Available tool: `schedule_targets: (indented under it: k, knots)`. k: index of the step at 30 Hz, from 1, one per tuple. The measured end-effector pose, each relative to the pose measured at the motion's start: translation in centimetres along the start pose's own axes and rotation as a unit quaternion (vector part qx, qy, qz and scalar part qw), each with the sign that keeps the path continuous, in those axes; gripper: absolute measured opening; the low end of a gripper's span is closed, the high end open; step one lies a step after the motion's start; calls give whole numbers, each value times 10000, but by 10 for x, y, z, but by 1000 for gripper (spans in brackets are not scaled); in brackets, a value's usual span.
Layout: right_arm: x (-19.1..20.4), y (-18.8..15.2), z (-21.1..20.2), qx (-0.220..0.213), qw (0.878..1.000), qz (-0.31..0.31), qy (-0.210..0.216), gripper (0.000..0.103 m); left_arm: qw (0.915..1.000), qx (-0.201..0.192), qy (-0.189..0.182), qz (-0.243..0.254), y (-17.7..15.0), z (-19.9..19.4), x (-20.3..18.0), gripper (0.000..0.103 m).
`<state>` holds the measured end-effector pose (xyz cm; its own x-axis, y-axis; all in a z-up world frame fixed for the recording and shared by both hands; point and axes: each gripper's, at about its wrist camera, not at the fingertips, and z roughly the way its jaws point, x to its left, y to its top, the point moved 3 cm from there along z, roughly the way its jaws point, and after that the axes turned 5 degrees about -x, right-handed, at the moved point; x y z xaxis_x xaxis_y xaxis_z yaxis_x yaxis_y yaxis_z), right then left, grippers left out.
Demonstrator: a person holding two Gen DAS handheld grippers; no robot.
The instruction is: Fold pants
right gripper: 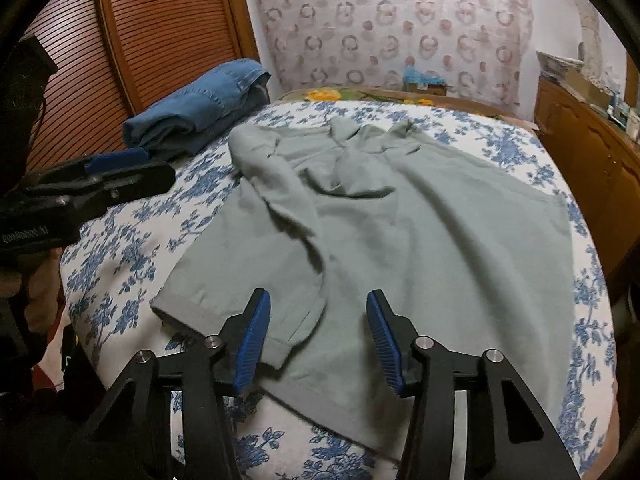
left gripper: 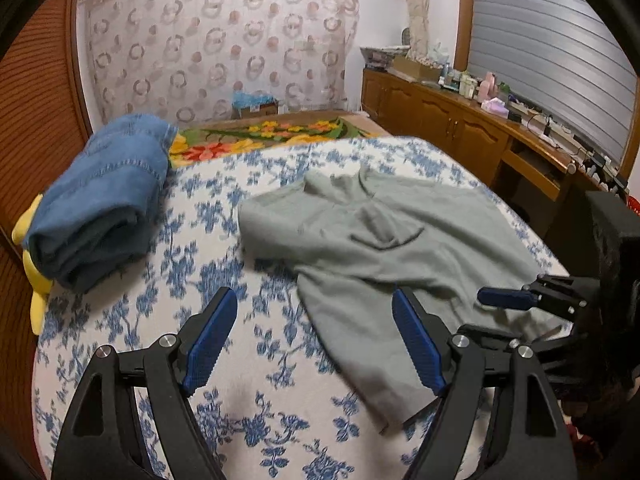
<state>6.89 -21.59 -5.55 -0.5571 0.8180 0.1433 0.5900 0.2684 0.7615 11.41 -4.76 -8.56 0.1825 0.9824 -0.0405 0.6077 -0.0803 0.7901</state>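
Two hand-held grippers hover over a bed (right gripper: pixel 500 144) spread with a blue-flowered white cover, where grey-green pants (right gripper: pixel 420 232) lie loosely open, waist toward the far curtain, legs running back toward the cameras. The left gripper (left gripper: pixel 314 340) stands with jaws wide and empty above the bare cover, just beside the nearer leg's edge. The right gripper (right gripper: pixel 318 340) holds its jaws narrower, over the cloth near the hems; nothing is pinched, though whether the lower pad brushes the fabric cannot be told.

The work appears to be at its opening step: the garment is spread but rumpled, with a soft ridge down its middle and no fold yet made. The next move likely calls for each gripper to take a hem or leg edge, pinching thin cloth cleanly off the cover without catching the cover itself.

The pants look soft, matte and limp, with flat stitched hems. The pads are ribbed blue on black arms. At the far left edge, stiffer blue jeans (left gripper: pixel 100 200) sit already folded in a thick stack.
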Motion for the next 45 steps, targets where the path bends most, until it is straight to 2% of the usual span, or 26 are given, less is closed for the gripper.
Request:
schedule_targets:
  k: [8,11,12,15,18,27,35,45]
  knots:
    - [7,-1,6,105,9998,-27,174,34,9993,371,19,-60,-28,18,8,81]
    - [11,-1,9,138,9995,-92,259,21,9990,438,9,-89,-31,21,8,81]
    - [12,-1,9,141,9995,-117,275,12,9989,449,8,-94,-32,21,9,81]
    - [14,0,5,61,9994,-251,237,4,9990,446,-16,-84,-31,21,7,81]
    - [10,6,-12,-188,9993,-226,237,3,9991,415,-81,-40,-28,21,1,81]
    - [-23,19,-71,-835,9959,-112,-316,3,9988,320,-331,176,-10,22,-23,81]
    - [-42,4,-98,-943,9934,117,-645,3,9971,304,-604,362,1,26,-50,81]
    - [-45,-15,-110,-742,9933,316,-830,3,9945,411,-795,540,-2,31,-72,81]
